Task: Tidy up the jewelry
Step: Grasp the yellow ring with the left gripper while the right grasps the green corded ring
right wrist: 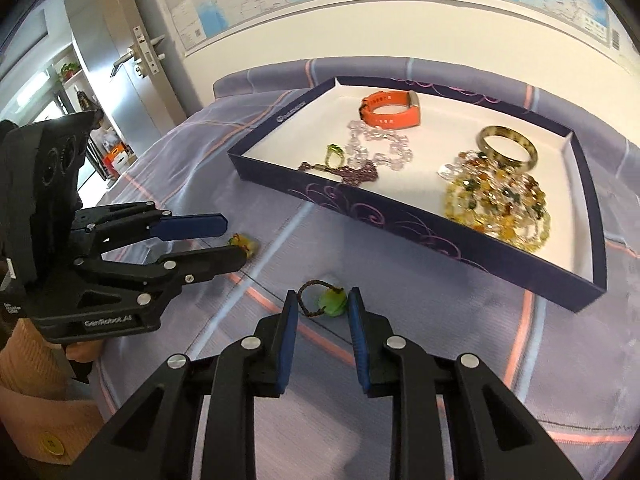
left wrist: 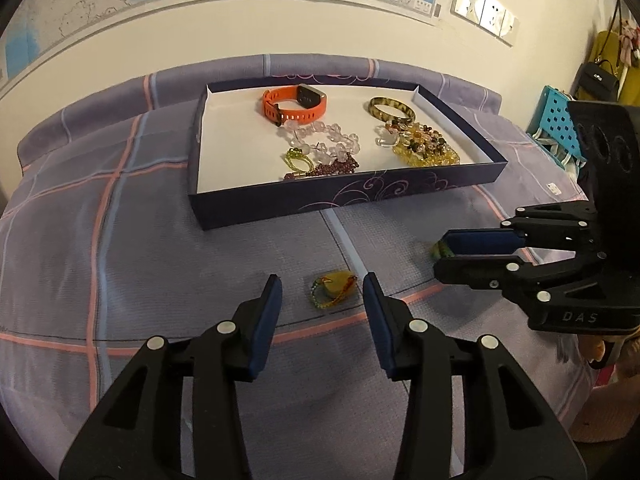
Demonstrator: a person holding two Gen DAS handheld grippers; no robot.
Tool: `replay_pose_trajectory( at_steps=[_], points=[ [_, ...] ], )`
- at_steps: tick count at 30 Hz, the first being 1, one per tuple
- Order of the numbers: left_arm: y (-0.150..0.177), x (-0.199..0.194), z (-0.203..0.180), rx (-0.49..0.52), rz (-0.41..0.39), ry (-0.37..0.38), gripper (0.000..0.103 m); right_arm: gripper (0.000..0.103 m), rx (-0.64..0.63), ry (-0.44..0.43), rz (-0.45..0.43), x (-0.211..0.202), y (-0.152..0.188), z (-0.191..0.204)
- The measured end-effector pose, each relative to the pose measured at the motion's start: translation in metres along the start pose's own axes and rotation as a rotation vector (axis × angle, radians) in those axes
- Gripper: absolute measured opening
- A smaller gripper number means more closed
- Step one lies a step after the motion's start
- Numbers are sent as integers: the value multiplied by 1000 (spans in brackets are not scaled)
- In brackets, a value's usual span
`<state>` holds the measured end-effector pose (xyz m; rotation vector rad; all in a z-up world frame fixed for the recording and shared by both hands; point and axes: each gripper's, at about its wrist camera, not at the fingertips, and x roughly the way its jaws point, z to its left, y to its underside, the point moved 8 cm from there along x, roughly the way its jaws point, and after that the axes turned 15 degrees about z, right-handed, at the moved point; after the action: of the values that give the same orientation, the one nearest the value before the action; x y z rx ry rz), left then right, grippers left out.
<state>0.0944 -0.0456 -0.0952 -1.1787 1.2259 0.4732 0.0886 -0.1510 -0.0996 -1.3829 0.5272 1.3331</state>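
Note:
A dark blue box tray (left wrist: pixel 248 204) (right wrist: pixel 400 216) with a white floor holds an orange watch (left wrist: pixel 294 105) (right wrist: pixel 390 114), a mottled bangle (left wrist: pixel 391 109) (right wrist: pixel 508 146), clear beads (left wrist: pixel 324 140), a purple chain and yellow bead strands (right wrist: pixel 500 204). A yellow pendant on a cord (left wrist: pixel 334 289) (right wrist: pixel 243 243) lies on the bedspread just ahead of my open left gripper (left wrist: pixel 322 286) (right wrist: pixel 230 240). A green pendant on a brown cord (right wrist: pixel 331 303) (left wrist: pixel 440 249) lies between the tips of my open right gripper (right wrist: pixel 322 300) (left wrist: pixel 444 250).
The purple checked bedspread (left wrist: pixel 120 260) covers the bed. A wall with maps stands behind the tray. A door (right wrist: pixel 132 56) is at the left, a blue basket (left wrist: pixel 560 120) and bags at the right.

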Motion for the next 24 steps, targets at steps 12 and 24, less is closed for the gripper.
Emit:
replay_pose_trajectory(
  at_steps=[12,24],
  points=[
    [-1,4,-7,-12,15,-26,29,23,26,-2,-7,-3,2,-7],
    [2,2,-15,-32,12,-30,20,23,50,7,-13,-8,8,-16]
  ],
)
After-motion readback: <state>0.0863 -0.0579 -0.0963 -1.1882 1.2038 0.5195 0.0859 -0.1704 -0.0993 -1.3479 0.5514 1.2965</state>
